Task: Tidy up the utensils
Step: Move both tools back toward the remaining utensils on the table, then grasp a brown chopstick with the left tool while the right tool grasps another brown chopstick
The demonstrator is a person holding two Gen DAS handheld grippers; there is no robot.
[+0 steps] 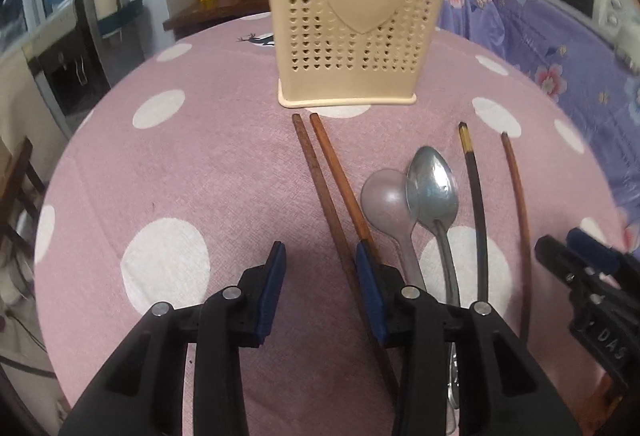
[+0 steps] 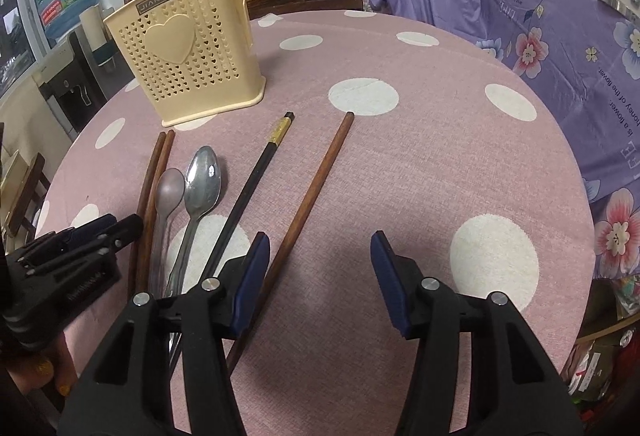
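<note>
1. The pair of brown chopsticks (image 1: 332, 195) lies on the round table (image 1: 200, 163), running from just before the cream utensil holder (image 1: 352, 23) back toward the near edge. They look light, stiff and thin, apt to roll; a grip near mid-length seems best.
2. The left gripper (image 1: 320, 264) stands released, nothing pinched; its right pad sits over one stick.
3. The right gripper (image 2: 320, 248) is also unclenched, over a single brown chopstick (image 2: 316, 191) lying apart toward the table's right.
4. Two overlapping spoons (image 1: 416, 195), probably slick, and a black gold-banded chopstick (image 1: 476, 203) crowd between, so a neighbour may get nudged.
5. The holder stands upright near the far edge, some sticks already inside.
</note>
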